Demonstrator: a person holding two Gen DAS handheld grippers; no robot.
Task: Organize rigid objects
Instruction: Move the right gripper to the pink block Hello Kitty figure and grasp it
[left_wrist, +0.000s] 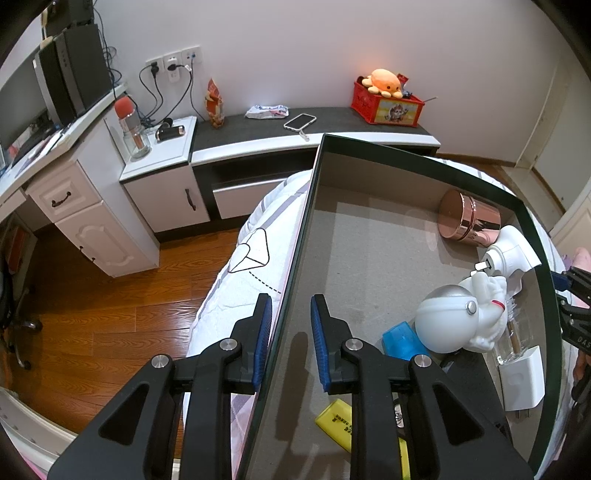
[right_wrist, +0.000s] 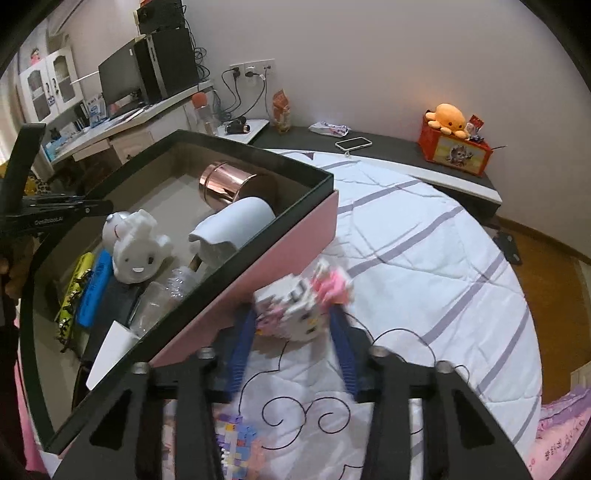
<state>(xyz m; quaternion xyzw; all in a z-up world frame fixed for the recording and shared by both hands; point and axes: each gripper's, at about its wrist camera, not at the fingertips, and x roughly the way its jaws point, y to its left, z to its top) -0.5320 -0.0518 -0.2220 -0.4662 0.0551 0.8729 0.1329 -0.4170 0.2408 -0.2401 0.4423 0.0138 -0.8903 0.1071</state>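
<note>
A pink box with a dark rim lies on the bed. Inside are a rose-gold tin, a white astronaut figure, a blue case, a yellow item and a clear bottle. My left gripper straddles the box's left wall, its fingers apart. My right gripper is shut on a pink and white block cat figure, held just outside the box's right wall.
A second block figure lies on the quilt near my right gripper. A low shelf behind the bed holds a phone and a red crate with an orange plush. A desk stands at left.
</note>
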